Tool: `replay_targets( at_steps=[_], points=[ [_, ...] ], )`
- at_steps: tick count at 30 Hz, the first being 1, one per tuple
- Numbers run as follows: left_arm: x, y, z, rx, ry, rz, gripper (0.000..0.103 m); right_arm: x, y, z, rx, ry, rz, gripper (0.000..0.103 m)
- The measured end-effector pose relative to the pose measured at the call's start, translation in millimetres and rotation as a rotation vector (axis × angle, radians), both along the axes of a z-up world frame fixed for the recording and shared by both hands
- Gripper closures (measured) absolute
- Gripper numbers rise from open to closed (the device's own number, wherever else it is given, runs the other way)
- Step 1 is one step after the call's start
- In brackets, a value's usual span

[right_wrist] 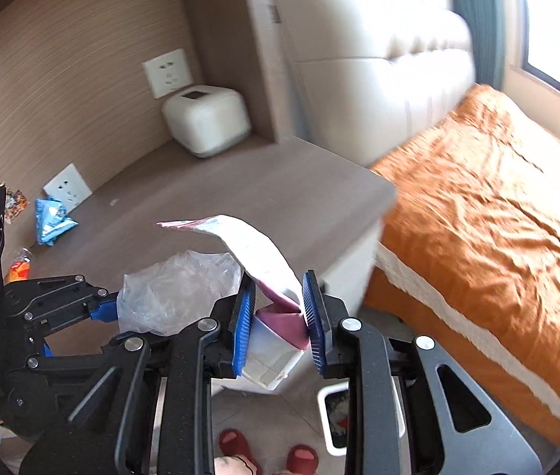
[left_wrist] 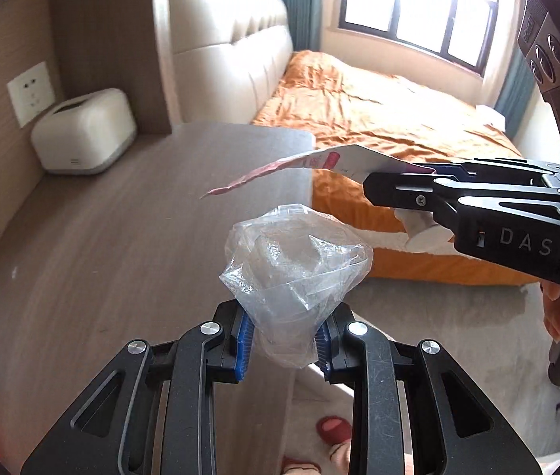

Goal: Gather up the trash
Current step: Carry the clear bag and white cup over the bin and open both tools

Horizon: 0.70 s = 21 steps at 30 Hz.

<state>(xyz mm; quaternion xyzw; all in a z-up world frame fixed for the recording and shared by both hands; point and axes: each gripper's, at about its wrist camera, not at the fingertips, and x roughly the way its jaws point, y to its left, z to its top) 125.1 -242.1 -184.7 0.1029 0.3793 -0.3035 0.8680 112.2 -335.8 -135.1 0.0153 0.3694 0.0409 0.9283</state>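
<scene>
Holding a clear bag (left_wrist: 296,273), the left claw (left_wrist: 284,340) is clenched on it; the right claw (right_wrist: 278,312) grips a pink-white wrapper (right_wrist: 256,253). Both hang past the desk (right_wrist: 240,182) edge. The bin (right_wrist: 333,419) lies below, nearer the right claw, so I judge the wrapper drops first.

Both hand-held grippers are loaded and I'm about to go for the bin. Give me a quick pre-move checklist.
1. Left hand-held gripper shut on clear plastic bag: ok.
2. Right hand-held gripper shut on pink-and-white wrapper: ok.
3. White bin on the floor, opening unblocked: ok.
4. Room left in the bin: cannot tell.
5. Desk cleared: not ok, blue packet and orange wrapper remain.
</scene>
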Motion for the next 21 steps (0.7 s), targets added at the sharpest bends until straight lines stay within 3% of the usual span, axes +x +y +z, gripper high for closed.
replay_targets(
  at_steps=[9, 19, 20, 21],
  points=[
    [-20.6, -88.1, -59.2, 0.067, 0.122, -0.163, 0.077, -35.0, -83.3, -43.2, 0.085, 0.108, -0.166, 0.076],
    [-13.6, -156.4, -176.7, 0.138, 0.271, -0.239, 0.076, -36.4, -140.4, -147.7, 0.159, 0.218, -0.227, 0.076],
    [-11.1, -160.8, -191.2, 0.146, 0.286, -0.241, 0.072, -35.6, -145.6, -160.5, 0.160, 0.226, -0.231, 0.076],
    [-8.9, -165.2, -206.0, 0.152, 0.309, -0.248, 0.056, -34.0, -151.1, -176.4, 0.164, 0.241, -0.233, 0.072]
  ],
)
